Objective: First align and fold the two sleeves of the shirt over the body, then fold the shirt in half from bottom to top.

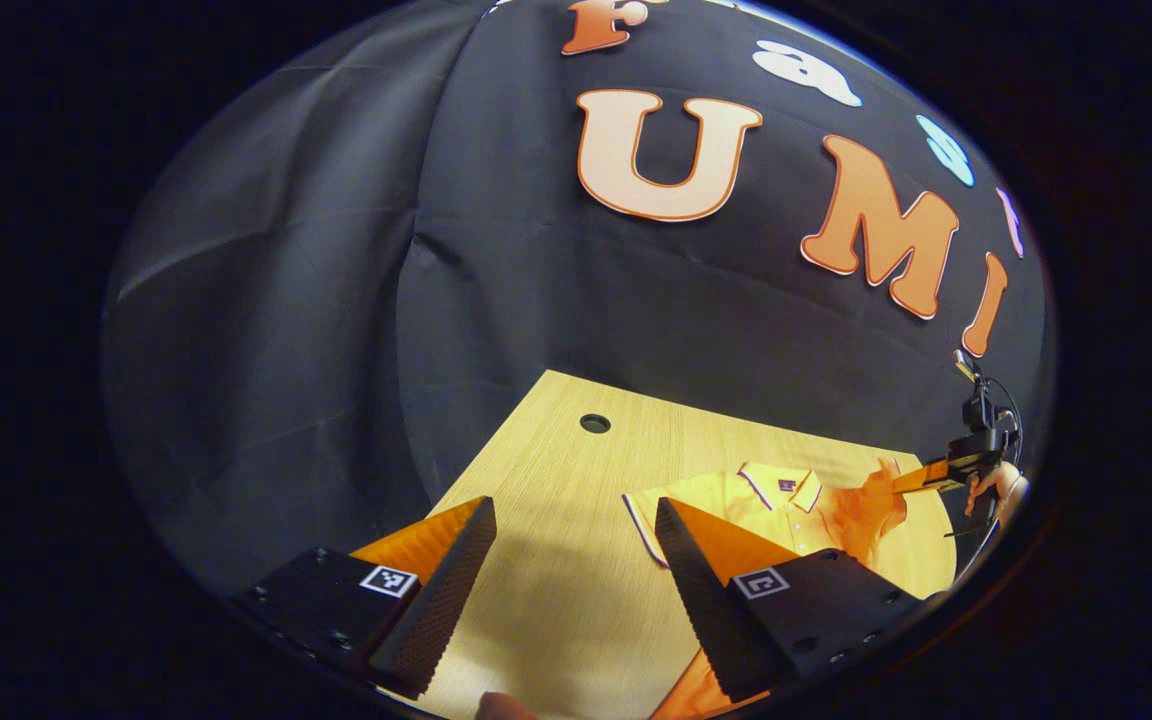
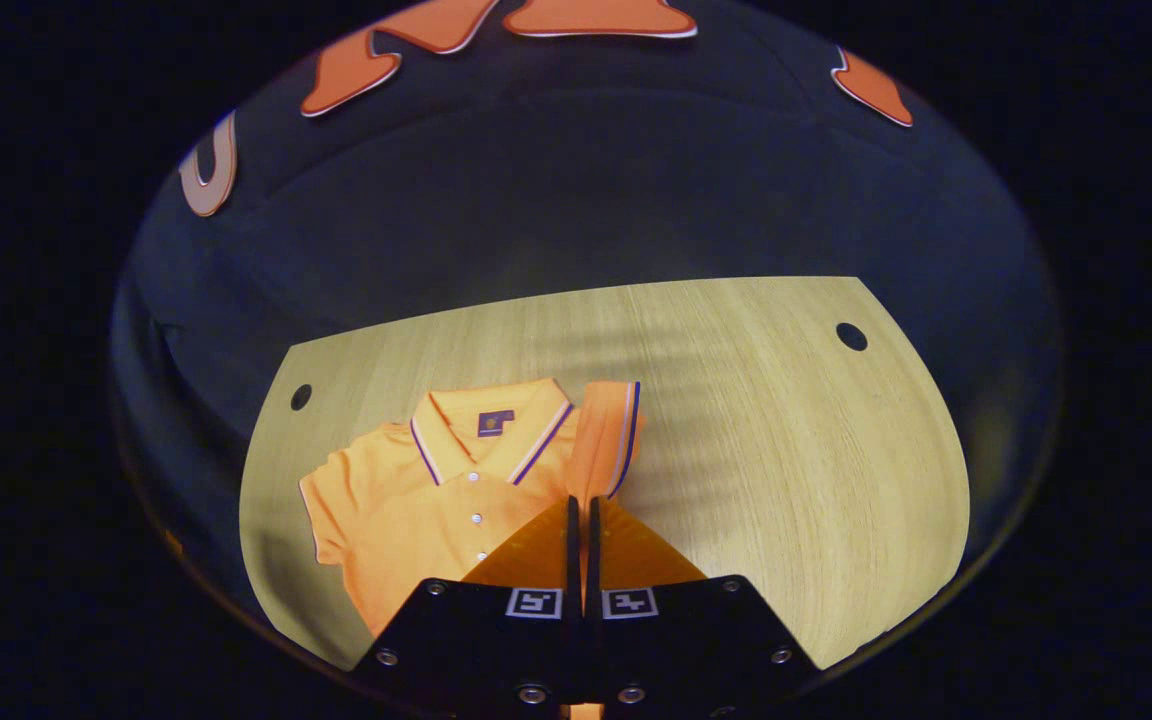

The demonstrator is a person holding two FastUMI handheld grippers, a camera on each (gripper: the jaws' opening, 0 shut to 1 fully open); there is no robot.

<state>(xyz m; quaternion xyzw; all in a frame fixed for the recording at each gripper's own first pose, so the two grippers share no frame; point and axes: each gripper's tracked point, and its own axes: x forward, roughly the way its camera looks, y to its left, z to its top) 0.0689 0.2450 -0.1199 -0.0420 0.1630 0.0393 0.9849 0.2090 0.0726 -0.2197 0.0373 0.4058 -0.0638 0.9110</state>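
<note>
Fingers of left gripper [image 1: 573, 570] spread wide, grasping nothing, over bare table [image 1: 556, 450]; one shirt [image 1: 786, 505] lies ahead to its right, other gripper far side holding lifted sleeve

Right gripper view: right gripper [image 2: 581, 520] fingers clenched together on sleeve [image 2: 604, 435], drawn toward collar; shirt body [image 2: 416, 500] ahead-left, long axis toward camera. One sleeve folding, left sleeve [image 2: 331, 500] flat, nearer left gripper

Dim booth with warm light falling from above onto the bench [image 2: 756, 420], which glows brightly against dark cloth. Soft rippled shadows cross its wood. Fisheye distortion curves straight edges, and detail softens toward each round rim.
</note>
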